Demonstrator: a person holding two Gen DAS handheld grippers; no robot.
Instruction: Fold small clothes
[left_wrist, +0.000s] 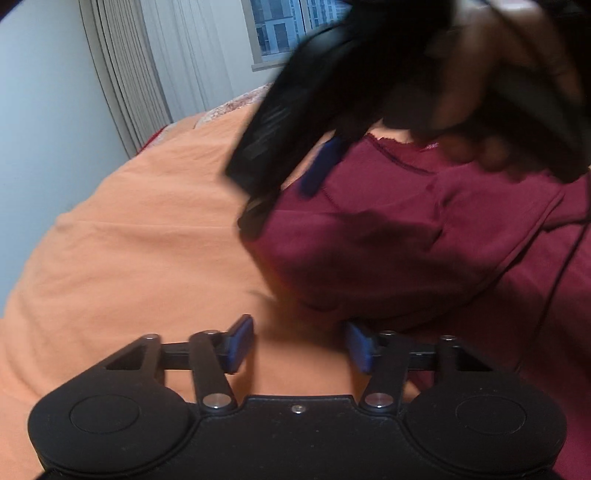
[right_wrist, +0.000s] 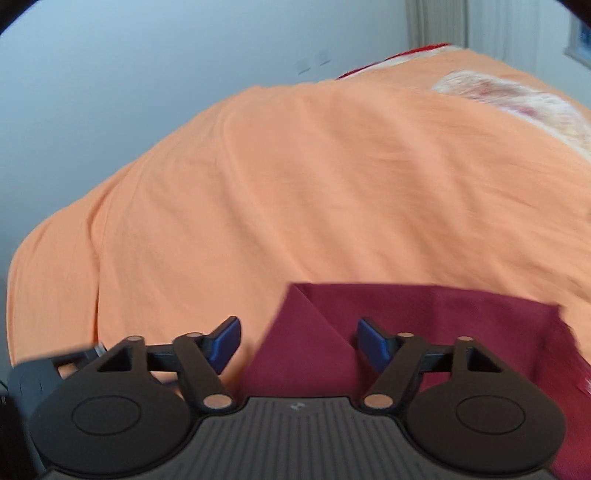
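The red top (left_wrist: 388, 236) lies on the orange bed (left_wrist: 147, 240). Both grippers are wide open and hold nothing. The left gripper (left_wrist: 299, 345) sits at its near edge; the right gripper (right_wrist: 299, 343) hangs over a corner.

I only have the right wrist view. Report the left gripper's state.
Observer: The left gripper is open and holds nothing, over the orange bed sheet.
Operator: Place it against the clothing.
Observer: Its right finger is at the near edge of the maroon fabric garment; its left finger is over bare sheet.
Operator: Name any snag hazard there.
Observer: A thin black cable runs over the garment's right side.
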